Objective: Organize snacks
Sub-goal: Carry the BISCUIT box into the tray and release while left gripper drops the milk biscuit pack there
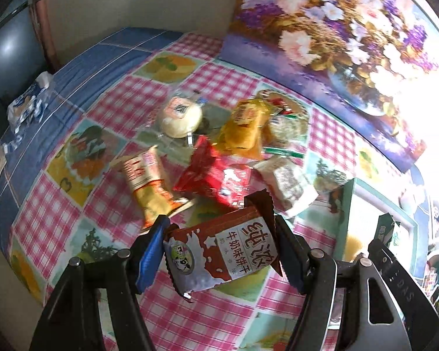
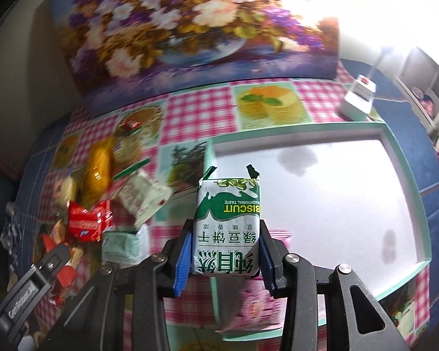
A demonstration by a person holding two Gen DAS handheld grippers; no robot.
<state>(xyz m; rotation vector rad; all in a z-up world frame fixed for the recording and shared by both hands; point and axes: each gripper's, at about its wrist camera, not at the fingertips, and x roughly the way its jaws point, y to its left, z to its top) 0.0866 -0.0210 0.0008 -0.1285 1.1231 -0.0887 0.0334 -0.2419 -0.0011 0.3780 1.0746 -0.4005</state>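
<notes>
My left gripper [image 1: 219,234] is shut on a brown and white milk biscuit packet [image 1: 222,254], held above the checked tablecloth [image 1: 58,210]. Beyond it lies a pile of snacks: a round bun [image 1: 180,117], a yellow packet [image 1: 244,128], a red packet [image 1: 216,175], a white packet [image 1: 286,187] and a beige packet [image 1: 147,184]. My right gripper [image 2: 224,234] is shut on a green and white biscuit packet [image 2: 228,222], above the left wall of a teal-rimmed box [image 2: 292,130] with a white floor. The pile, with its yellow packet [image 2: 98,169] and red packet [image 2: 87,219], lies left of the box.
A large floral painting [image 2: 190,29] leans against the wall behind the table. A white device with a cable [image 2: 358,99] stands behind the box. A pale green packet [image 2: 123,245] lies by the box's left wall. Blue wrappers [image 1: 29,105] sit at the far left edge.
</notes>
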